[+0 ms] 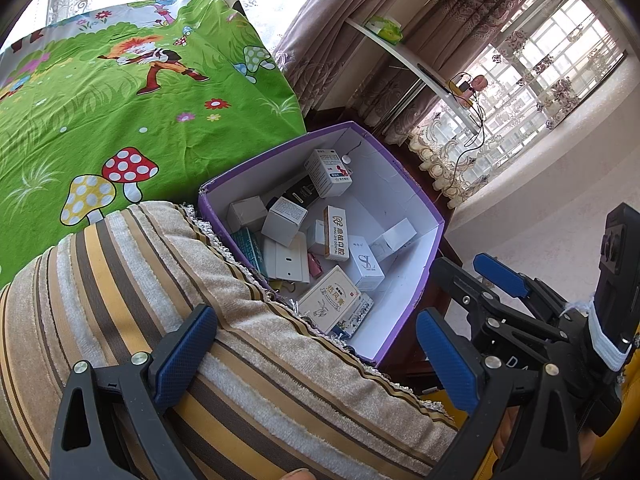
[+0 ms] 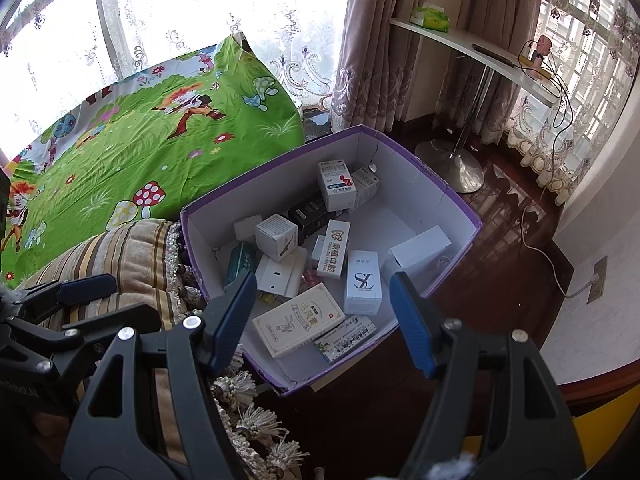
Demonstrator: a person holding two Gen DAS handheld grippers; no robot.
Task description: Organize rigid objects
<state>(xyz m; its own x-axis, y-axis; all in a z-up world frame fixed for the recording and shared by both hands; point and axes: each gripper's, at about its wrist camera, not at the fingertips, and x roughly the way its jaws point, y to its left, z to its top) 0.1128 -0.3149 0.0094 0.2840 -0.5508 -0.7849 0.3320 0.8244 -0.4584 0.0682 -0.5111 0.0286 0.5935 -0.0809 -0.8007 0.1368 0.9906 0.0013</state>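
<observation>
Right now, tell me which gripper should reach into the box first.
Right. The right gripper hangs open directly over the purple box and its cartons; the left gripper sits over the striped cushion beside it.

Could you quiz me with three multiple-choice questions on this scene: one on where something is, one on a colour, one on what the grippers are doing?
1. Where do the small cartons lie?
A. On the green sheet
B. Inside the open box
C. On the white shelf

2. What colour is the box on the outside?
A. Purple
B. Red
C. Yellow

3. How do the right gripper and left gripper stand?
A. Both open, holding nothing
B. Both clamped on cartons
C. One holds the striped cushion

Answers: B, the cartons are piled on its white floor; A, its rim and outer walls are purple; A, each pair of blue pads stands apart with nothing between.
</observation>
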